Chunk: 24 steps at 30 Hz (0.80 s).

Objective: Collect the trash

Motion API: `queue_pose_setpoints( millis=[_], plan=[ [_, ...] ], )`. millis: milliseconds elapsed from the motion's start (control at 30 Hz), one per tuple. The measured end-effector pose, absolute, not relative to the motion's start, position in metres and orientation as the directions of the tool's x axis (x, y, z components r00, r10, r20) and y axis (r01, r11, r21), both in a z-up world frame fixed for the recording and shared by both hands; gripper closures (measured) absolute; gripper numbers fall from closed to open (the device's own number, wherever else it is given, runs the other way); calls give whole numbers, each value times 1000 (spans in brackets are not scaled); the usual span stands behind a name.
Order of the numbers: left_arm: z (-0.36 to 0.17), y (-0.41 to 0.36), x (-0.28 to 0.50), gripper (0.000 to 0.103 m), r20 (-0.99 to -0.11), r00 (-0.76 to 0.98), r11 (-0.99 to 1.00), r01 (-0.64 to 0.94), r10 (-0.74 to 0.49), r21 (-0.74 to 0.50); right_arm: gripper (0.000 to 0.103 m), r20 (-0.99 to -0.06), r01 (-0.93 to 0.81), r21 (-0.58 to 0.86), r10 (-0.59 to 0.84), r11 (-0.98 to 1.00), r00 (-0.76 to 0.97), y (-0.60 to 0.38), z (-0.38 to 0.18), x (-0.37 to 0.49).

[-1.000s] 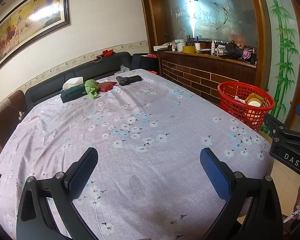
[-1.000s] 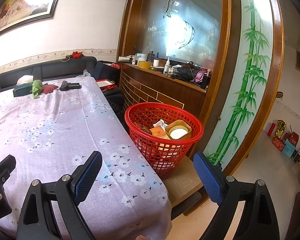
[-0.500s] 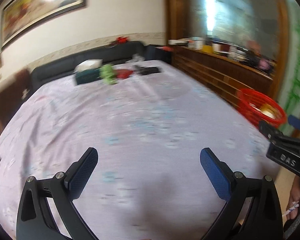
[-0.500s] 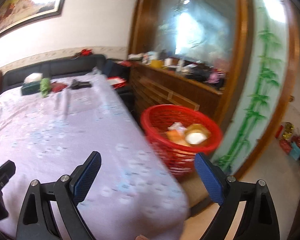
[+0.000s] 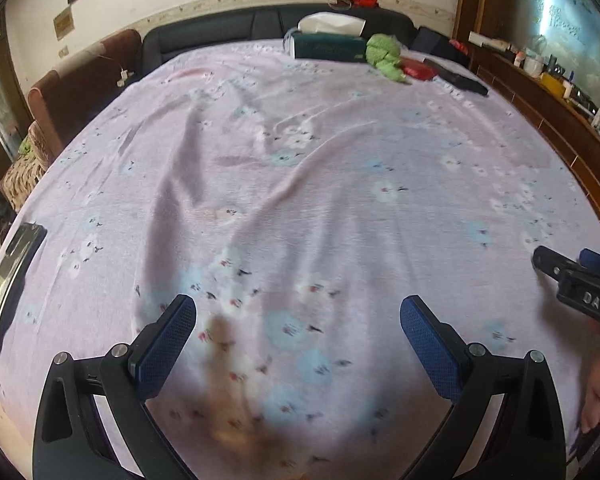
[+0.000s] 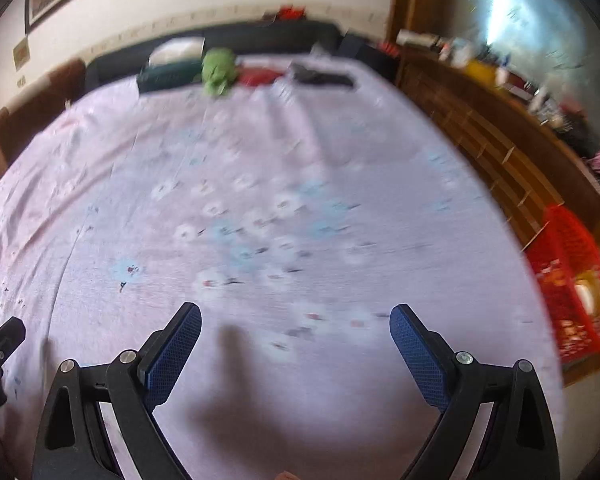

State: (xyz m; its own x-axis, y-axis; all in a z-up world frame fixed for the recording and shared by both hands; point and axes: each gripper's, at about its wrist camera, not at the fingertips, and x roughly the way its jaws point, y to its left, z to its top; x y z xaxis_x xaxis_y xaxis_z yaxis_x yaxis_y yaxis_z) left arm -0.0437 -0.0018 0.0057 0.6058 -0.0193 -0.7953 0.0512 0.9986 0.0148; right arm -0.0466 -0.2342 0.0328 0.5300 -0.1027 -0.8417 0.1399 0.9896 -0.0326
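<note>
Now, left wrist view: the left tongs (image 5: 296, 330) gape wide, empty, above the lilac floral-cloth worktop (image 5: 300, 168); the crumpled green paper wad (image 5: 385, 56) lies far across.

Right wrist view: the right tongs (image 6: 295, 336) likewise spread, empty; the red plastic mesh basket (image 6: 576, 280) stands beside the worktop's right edge. Reach far, pinch the wad centrally.

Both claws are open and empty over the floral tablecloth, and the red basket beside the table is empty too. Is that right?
Not quite. The red basket is not empty: the right wrist view shows items lying inside it, though blur hides what they are. The rest holds: left claw and right claw are open and empty over the floral tablecloth.
</note>
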Motion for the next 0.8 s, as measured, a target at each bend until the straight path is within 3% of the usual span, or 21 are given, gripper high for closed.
queue_pose_setpoints(
  millis=[200,433,800],
  plan=[
    [-1,15,-26,2,-821,566,997,60,-75,-49,1,-847,203,-37,-138,978,513,-228,27,-34],
    [-4,7,-15,0,-839,543,997,72,-29,12,0,-855,196,6,-97,981,509,-228,24,-31],
    [-4,9,-8,0,-840,541,996,87,-44,4,0,-855,196,5,-97,981,509,-228,24,-31]
  ],
)
